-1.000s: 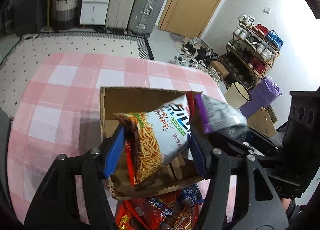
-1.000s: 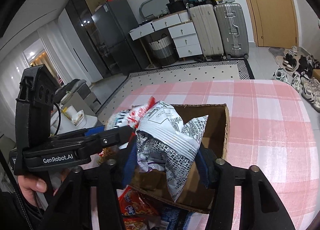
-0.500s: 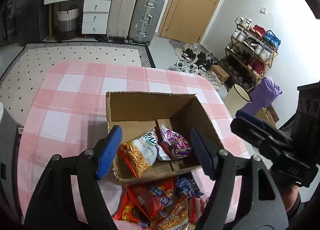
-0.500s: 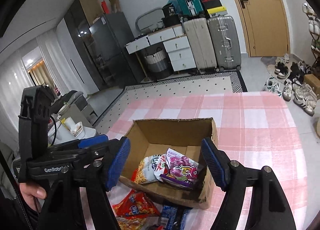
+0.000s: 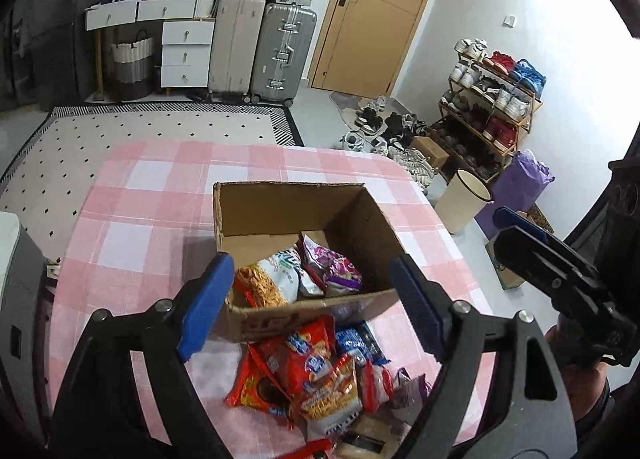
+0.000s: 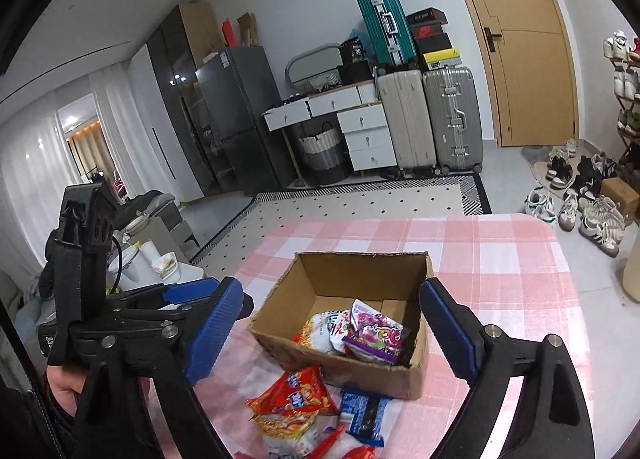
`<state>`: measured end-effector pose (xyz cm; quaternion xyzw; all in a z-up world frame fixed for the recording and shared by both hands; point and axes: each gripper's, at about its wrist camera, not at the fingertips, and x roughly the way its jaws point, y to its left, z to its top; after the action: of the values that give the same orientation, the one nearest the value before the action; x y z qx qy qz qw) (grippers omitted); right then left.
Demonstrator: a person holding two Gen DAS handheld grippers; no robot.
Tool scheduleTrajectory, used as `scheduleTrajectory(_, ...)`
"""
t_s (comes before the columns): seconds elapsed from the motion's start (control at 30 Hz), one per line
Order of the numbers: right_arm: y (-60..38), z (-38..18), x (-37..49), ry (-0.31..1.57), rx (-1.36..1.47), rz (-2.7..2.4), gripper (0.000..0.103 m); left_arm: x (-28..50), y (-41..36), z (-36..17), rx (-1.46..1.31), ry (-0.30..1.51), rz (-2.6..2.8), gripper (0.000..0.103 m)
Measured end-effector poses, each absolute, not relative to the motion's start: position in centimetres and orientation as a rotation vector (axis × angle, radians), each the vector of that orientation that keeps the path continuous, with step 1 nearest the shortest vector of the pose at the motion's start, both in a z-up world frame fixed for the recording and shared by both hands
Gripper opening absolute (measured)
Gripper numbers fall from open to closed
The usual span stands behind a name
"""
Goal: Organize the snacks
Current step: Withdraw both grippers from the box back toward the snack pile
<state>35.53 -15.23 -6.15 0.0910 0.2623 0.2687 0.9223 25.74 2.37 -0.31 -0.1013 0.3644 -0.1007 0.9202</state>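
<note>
Desk (image 5: 152, 211) carries the cardboard box (image 5: 276, 215), two bags inside; loose snacks (image 5: 308, 375) lie before it. Both tools, left (image 5: 312, 303) and right (image 6: 340, 323), are opening, empty. Each should descend on one packet, clamping its middle.

The right gripper (image 6: 332, 323) is opening, empty, above the cardboard box (image 6: 344, 347); two snack bags (image 6: 356, 333) lie inside, perhaps more beneath.

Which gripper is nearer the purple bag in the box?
Right, though not by much. The purple bag lies on the box's right side; the right gripper hangs above that side, the left gripper over the noodle bag.
</note>
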Motion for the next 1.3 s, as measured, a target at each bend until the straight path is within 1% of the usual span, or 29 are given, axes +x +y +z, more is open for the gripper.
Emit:
scheduleTrajectory(0.13,-15.7,-5.7,33.2,0.522,0.186,0.55,0.094,23.6,2.2,0.4,-0.197,0.733,-0.207,0.083)
scheduleTrajectory(0.5,-17.2,-5.9,26.4,0.49,0.198,0.537,0.096,17.1,1.5,1.5,-0.166,0.677,-0.221,0.084)
scheduleTrajectory(0.6,-17.7,-6.1,24.7,0.476,0.19,0.542,0.096,15.3,1.6,1.5,-0.174,0.668,-0.22,0.088)
scheduleTrajectory(0.73,-18.2,-6.5,22.2,0.461,0.196,0.542,0.097,13.3,1.8,1.3,-0.199,0.666,-0.223,0.089)
scheduleTrajectory(0.77,-18.2,-6.6,21.8,0.461,0.197,0.542,0.099,12.9,1.8,1.2,-0.201,0.666,-0.225,0.089)
scheduleTrajectory(0.8,-18.3,-6.9,21.2,0.461,0.197,0.538,0.1,12.3,1.8,1.1,-0.2,0.665,-0.225,0.09)
scheduleTrajectory(0.87,-18.6,-7.1,20.4,0.463,0.197,0.527,0.101,11.3,1.7,0.9,-0.197,0.662,-0.219,0.097)
scheduleTrajectory(0.9,-18.7,-7.5,19.9,0.468,0.198,0.523,0.101,11.1,1.7,0.8,-0.199,0.66,-0.218,0.102)
scheduleTrajectory(1.3,-19.6,-11.9,18.9,0.571,0.213,0.496,0.102,8.3,1.3,-1.2,-0.207,0.666,-0.244,0.102)
